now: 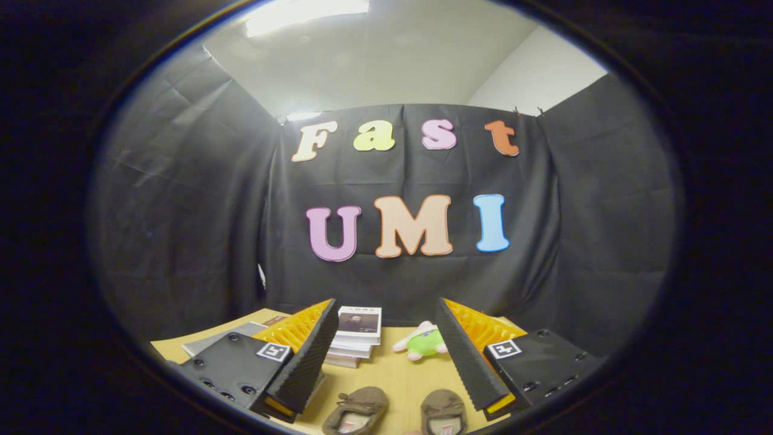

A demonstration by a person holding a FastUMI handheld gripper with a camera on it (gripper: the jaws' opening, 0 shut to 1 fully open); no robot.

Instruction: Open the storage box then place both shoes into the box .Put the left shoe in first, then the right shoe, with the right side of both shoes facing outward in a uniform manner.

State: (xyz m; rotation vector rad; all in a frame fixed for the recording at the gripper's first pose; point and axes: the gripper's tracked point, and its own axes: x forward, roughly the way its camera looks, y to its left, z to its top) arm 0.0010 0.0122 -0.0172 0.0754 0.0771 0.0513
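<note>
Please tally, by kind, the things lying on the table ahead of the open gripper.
Brown shoes: 2
Stacks of books: 1
Plush toys: 1
Grey flat items behind the left finger: 1
Total: 5
Gripper: open, holding nothing.

Two brown slipper-style shoes lie side by side on the tan table, between the gripper's fingers and low beneath them. Left-hand shoe [356, 411]: toe pointing away, bow on the vamp, pale insole showing. Right-hand shoe [444, 412]: same pose, just beside it, apart. Both heels are cut off from sight.
</note>
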